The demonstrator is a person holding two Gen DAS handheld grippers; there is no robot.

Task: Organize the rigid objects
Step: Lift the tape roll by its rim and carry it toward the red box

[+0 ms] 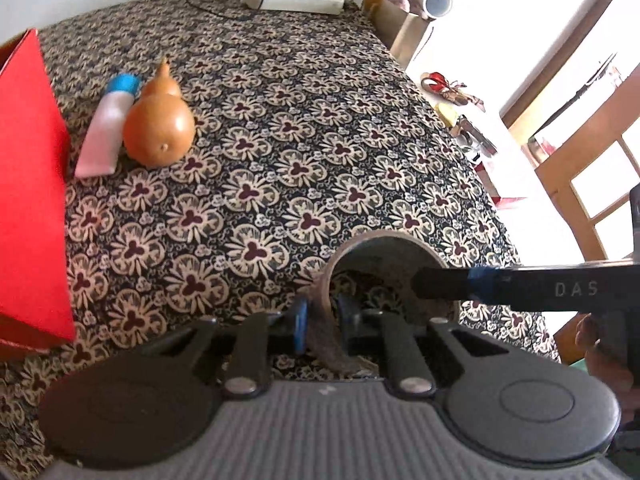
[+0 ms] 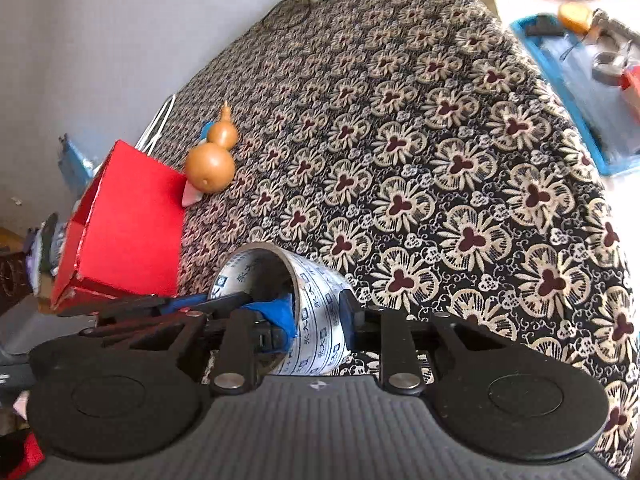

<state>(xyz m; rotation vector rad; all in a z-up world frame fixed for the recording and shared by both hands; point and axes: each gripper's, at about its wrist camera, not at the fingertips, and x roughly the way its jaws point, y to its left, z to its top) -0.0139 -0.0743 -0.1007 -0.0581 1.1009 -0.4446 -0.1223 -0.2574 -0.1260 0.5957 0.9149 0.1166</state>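
Currently both grippers, left gripper (image 1: pixel 322 320) and right gripper (image 2: pixel 318 314), pinch the wall of the white printed cardboard tube (image 2: pixel 316 312), jaws nearly closed. Beyond, tan wooden gourd (image 1: pixel 158 130) and pink tube (image 1: pixel 106 128) lie outside the red box (image 1: pixel 28 184); sorting barely begun.

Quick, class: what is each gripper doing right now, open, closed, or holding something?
Left gripper: closed on the wall of the tape roll.
Right gripper: closed on the same tape roll's wall.
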